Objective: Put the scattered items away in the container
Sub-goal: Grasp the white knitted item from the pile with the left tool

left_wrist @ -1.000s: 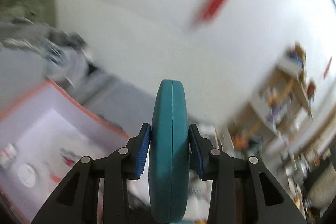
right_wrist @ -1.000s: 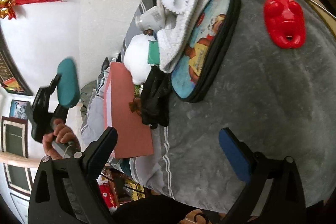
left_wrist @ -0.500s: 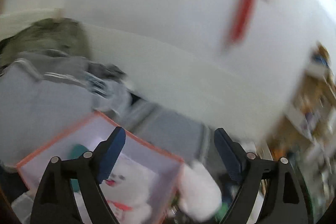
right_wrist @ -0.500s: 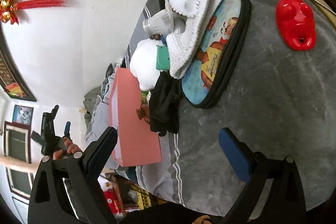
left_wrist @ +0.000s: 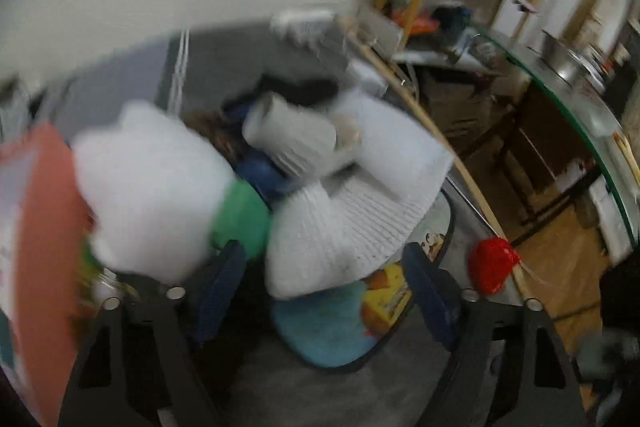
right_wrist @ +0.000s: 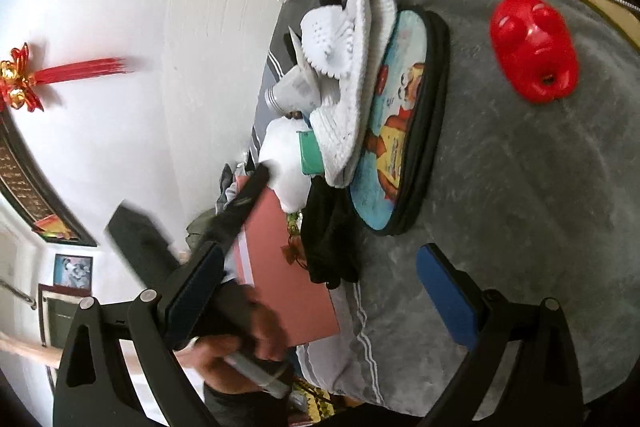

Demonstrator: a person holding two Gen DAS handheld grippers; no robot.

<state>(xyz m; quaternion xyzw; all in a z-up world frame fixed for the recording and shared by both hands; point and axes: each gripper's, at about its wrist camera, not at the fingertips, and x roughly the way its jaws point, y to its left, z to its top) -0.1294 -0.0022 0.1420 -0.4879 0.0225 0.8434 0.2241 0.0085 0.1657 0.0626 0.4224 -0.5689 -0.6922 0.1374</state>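
both tools work over a grey blanket: left tool, empty, jaws narrowing, above the white knit hat lying on the cartoon pouch; right tool spread, empty; pink box beside the pile; red toy apart.

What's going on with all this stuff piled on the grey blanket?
A person is tidying it into the pink box with hand-held tongs. The left tongs, empty and closing a little, point at the pile just above the white knitted hat. The right tongs are open and empty. The red toy lies apart, untouched.
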